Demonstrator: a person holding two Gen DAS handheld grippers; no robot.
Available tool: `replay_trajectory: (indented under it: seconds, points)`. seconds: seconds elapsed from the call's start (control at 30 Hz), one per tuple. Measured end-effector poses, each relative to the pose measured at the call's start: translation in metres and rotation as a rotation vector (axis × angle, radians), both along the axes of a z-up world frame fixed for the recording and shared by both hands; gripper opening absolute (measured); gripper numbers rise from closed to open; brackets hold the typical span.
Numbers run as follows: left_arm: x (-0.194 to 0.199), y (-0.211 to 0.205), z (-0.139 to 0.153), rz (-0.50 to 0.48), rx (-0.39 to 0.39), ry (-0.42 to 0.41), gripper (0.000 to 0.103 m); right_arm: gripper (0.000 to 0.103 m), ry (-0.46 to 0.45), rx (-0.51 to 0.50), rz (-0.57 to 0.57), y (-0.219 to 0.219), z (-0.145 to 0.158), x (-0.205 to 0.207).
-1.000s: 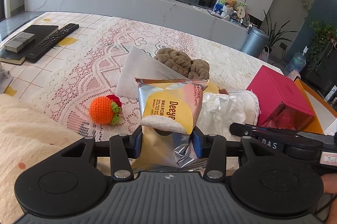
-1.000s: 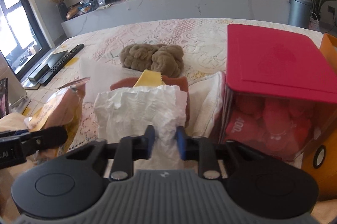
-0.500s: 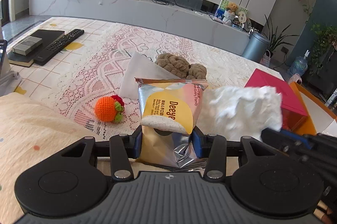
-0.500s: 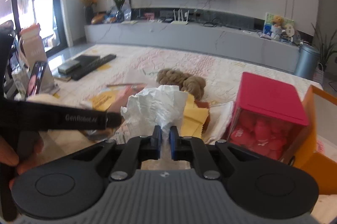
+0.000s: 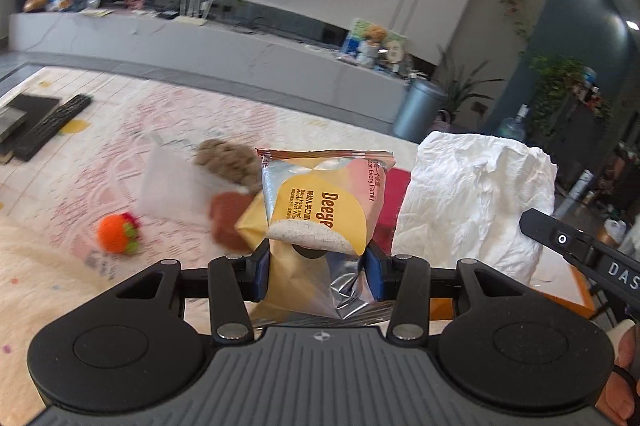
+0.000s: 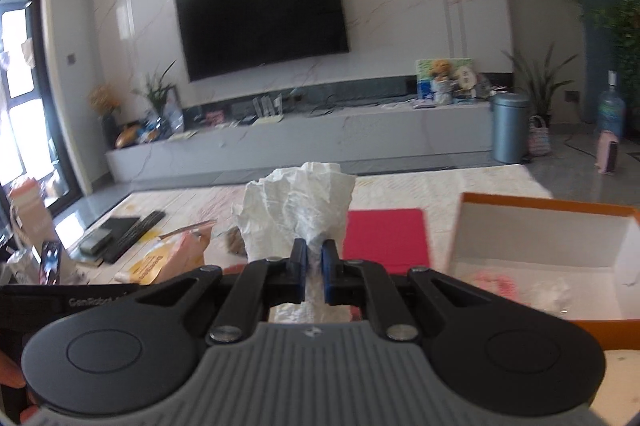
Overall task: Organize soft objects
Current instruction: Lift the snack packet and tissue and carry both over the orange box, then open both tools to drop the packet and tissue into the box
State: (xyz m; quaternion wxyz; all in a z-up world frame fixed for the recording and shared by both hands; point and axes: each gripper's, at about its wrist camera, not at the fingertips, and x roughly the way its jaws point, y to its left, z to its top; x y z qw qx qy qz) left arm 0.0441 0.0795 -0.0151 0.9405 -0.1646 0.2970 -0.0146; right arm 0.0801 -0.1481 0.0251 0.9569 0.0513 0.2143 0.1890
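the left tool is gripping a wet wipes pack by its lower half, its blue pads pressing in on both sides so the crinkly foil bottom is bunching between them; holding it low is probably keeping the soft pack standing upright and clear of the table. the pack is looking yellow, pink and silver, with a sealed top edge and a printed label running sideways. the right tool is pinching a white crumpled tissue wad with its jaws nearly closed, the paper squeezing into a narrow waist there and fanning out above. both items are hanging in the air above the table, side by side, with the open orange box sitting just to the right of the tissue, which is likely where they are heading. an orange crocheted fruit, a brown plush and a red box are lying on the lace cloth, blurred.
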Motion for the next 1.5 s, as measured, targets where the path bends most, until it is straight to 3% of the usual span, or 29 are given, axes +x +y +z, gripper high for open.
replay_trajectory:
  seconds: [0.4,0.67,0.83,1.23,1.5]
  points:
    - [0.059,-0.091,0.035,-0.271,-0.02,-0.066,0.052,0.006,-0.055,-0.08,-0.193,-0.096,0.033,0.01]
    - [0.112,-0.144,0.028,-0.397,-0.017,-0.035,0.052,0.006,0.013,-0.094,-0.29,-0.151,0.029,0.044]
    - [0.142,-0.174,0.009,-0.451,0.044,0.009,0.052,0.006,0.055,-0.136,-0.33,-0.168,0.016,0.074]
    - [0.181,-0.235,-0.041,-0.557,0.271,0.127,0.052,0.006,0.257,-0.24,-0.321,-0.178,-0.036,0.142]
    - [0.193,-0.256,-0.062,-0.639,0.319,0.174,0.052,0.006,0.395,-0.295,-0.329,-0.183,-0.066,0.172]
